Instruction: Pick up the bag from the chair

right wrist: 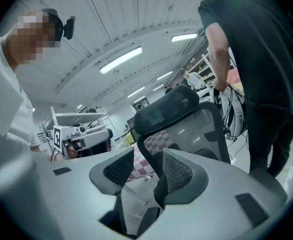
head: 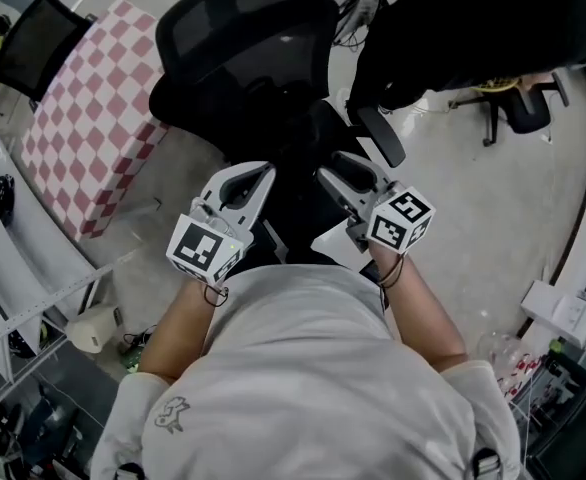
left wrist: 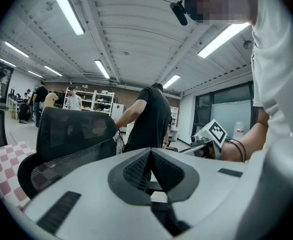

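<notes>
A black mesh office chair (head: 243,58) stands right in front of me, its backrest (right wrist: 179,116) filling the right gripper view. A pale white piece (head: 339,242), possibly the bag, shows on the dark seat just under my right gripper (head: 335,171); I cannot tell its shape. That gripper (right wrist: 147,165) is open, its pads apart, with the chair and a whitish surface (right wrist: 136,201) seen through the gap. My left gripper (head: 263,174) hovers over the seat's front, level with the right one. Its pads (left wrist: 136,166) meet in a point, so it is shut with nothing between them.
A person in black (head: 473,18) stands close behind the chair at the right. A pink-and-white checkered surface (head: 93,108) lies to the left, with another dark chair (head: 35,40) beyond it. White shelving (head: 13,258) runs along the left; a chair base (head: 513,108) stands at the right.
</notes>
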`<act>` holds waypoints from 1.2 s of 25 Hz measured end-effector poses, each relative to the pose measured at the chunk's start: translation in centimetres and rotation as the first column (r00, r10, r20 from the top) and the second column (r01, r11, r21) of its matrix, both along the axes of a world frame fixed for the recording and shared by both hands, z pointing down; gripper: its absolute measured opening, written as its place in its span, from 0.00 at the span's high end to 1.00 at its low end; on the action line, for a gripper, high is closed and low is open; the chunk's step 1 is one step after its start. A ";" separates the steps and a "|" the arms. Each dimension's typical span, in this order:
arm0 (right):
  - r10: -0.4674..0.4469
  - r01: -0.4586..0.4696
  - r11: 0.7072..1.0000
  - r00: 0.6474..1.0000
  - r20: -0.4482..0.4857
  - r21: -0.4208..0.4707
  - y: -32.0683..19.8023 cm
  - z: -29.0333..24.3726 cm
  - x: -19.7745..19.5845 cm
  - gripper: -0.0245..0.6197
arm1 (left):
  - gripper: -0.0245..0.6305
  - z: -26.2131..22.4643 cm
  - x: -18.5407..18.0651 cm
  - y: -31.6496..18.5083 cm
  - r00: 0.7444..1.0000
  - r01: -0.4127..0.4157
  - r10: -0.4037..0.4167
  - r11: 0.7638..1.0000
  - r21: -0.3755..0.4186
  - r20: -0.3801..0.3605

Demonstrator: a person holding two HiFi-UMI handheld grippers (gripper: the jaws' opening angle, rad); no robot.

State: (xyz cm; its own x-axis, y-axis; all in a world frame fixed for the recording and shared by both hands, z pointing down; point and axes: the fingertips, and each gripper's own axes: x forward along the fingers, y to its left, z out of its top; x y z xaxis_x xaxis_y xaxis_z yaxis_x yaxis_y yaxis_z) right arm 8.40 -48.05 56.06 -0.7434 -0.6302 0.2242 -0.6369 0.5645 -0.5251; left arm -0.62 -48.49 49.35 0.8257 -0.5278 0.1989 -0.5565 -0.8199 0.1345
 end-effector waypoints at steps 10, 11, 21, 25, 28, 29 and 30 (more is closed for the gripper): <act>0.048 -0.038 0.991 0.996 0.080 -0.127 -2.9 5.2 -0.2 0.67 | 0.94 3.6 0.3 -2.8 0.998 -0.046 0.047 0.998 -0.047 0.029; 0.055 -0.042 0.989 0.994 0.092 -0.138 -3.2 5.6 -0.3 0.66 | 0.94 3.9 0.3 -3.1 0.998 -0.048 0.049 0.998 -0.045 0.033; 0.050 -0.015 0.977 0.986 0.160 -0.213 -4.6 8.9 -1.7 0.64 | 0.94 6.4 0.7 -5.2 0.999 -0.037 0.040 0.997 -0.074 0.036; 0.031 0.016 0.976 0.977 0.209 -0.217 -5.4 8.9 -2.6 0.64 | 0.94 6.8 0.9 -5.6 0.998 -0.036 0.040 0.996 -0.083 0.043; 0.007 0.047 0.976 0.970 0.244 -0.213 -6.1 8.5 -3.5 0.64 | 0.94 6.6 1.0 -6.0 0.999 -0.030 0.033 0.996 -0.084 0.038; -0.002 0.057 0.976 0.967 0.253 -0.212 -6.3 8.4 -3.7 0.64 | 0.94 6.5 1.0 -6.2 0.999 -0.029 0.032 0.996 -0.084 0.038; -0.010 0.067 0.976 0.965 0.261 -0.209 -6.6 8.4 -4.0 0.64 | 0.94 6.5 0.9 -6.4 0.999 -0.028 0.032 0.996 -0.084 0.039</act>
State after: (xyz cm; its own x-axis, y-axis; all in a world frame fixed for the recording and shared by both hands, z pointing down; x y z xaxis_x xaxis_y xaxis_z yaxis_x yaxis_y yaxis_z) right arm 4.42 -54.65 64.43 -0.8165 -0.5579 0.1488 -0.4441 0.4421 -0.7793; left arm 0.31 -54.86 55.86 0.8313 -0.4832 0.2746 -0.5383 -0.8230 0.1815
